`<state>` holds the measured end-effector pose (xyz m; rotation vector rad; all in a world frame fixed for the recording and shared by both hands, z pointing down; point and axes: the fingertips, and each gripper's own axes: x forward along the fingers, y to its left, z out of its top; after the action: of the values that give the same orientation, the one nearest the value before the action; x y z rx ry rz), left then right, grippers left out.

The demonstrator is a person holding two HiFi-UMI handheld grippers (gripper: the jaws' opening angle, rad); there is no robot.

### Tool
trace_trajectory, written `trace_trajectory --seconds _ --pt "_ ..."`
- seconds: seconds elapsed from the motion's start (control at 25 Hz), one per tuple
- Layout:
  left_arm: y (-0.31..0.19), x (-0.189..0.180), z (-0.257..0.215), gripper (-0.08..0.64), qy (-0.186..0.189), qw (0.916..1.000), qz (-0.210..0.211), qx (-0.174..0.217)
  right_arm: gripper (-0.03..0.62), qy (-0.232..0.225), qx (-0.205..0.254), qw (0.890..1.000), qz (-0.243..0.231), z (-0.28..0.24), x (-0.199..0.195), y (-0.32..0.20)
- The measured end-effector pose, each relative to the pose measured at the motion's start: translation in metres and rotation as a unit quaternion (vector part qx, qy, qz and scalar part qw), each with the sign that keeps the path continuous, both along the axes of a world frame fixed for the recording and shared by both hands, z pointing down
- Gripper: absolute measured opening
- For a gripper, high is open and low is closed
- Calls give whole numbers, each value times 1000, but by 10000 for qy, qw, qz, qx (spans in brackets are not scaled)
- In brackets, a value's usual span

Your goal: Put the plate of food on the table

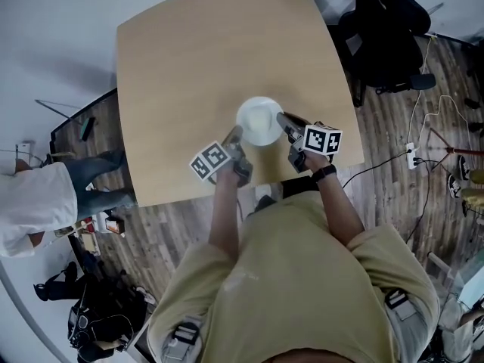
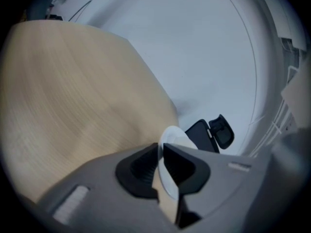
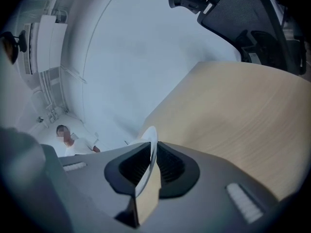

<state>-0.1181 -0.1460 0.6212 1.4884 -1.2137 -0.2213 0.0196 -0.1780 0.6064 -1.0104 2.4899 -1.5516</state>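
Observation:
A white round plate (image 1: pixel 259 119) hangs over the near half of the light wooden table (image 1: pixel 197 66), held between both grippers. My left gripper (image 1: pixel 236 136) is shut on its near-left rim, and my right gripper (image 1: pixel 283 119) is shut on its right rim. In the left gripper view the plate (image 2: pixel 175 139) stands edge-on between the dark pads (image 2: pixel 141 166) of the gripper (image 2: pixel 161 152). The right gripper view shows the thin rim of the plate (image 3: pixel 149 140) clamped the same way by the gripper (image 3: pixel 153 154). Whether food lies on it, I cannot make out.
A black office chair (image 1: pixel 386 36) stands past the table's far right corner. A person in white (image 1: pixel 34 203) is at the left. Cables and a power strip (image 1: pixel 412 156) lie on the wood floor at the right, dark bags (image 1: pixel 106 308) at lower left.

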Motion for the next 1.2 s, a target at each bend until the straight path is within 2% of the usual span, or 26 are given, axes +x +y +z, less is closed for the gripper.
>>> trace_trajectory --seconds 0.12,0.32,0.48,0.64,0.88,1.2 --pt "-38 3 11 28 -302 9995 -31 -33 38 136 -55 9999 2 13 3 -38" --pt "-86 2 27 28 -549 9983 -57 -159 44 330 -219 9992 58 35 3 -89" --pt "-126 -6 47 32 -897 9955 -19 -297 49 576 -349 9977 48 63 -6 -132" --pt "-157 -14 74 35 -1040 9934 48 -474 56 851 -514 9950 39 90 -16 -166" --pt "-185 -27 103 38 -1362 9883 171 -662 69 1256 -768 9891 -79 127 -32 -187" --pt "-190 -30 130 43 -1634 9821 415 -838 83 1853 -795 9787 -385 157 -38 -191"
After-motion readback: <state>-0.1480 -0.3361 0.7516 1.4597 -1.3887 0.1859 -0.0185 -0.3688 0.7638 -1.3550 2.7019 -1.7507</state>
